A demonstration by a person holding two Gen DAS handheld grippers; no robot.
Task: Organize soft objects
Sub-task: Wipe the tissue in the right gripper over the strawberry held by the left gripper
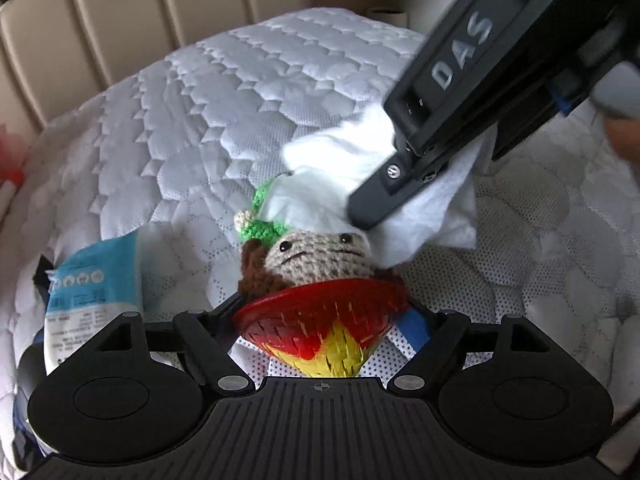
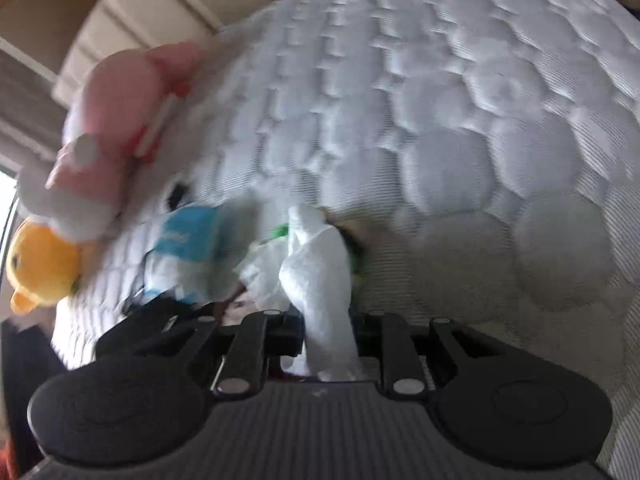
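Left tongs: your left tongs (image 1: 324, 320) stand part open around the red and yellow cone (image 1: 320, 332) under the crochet doll (image 1: 316, 260); whether the pads press on it you cannot tell.
Right tongs: your right tongs (image 2: 330, 344) are narrowed on a white tissue (image 2: 320, 280), which runs up between the fingers; the left wrist view shows them pinching that tissue just above the doll's head.
Doll: it lies on the white quilted bed (image 1: 180, 120), face up toward your left camera, green yarn at its top, tissue draped over it.
Pack: a blue and white tissue pack (image 1: 92, 280) lies beside the doll.
Plush toys: a pink and white plush (image 2: 104, 140) and a yellow one (image 2: 40, 268) sit at the bed's edge, touching.
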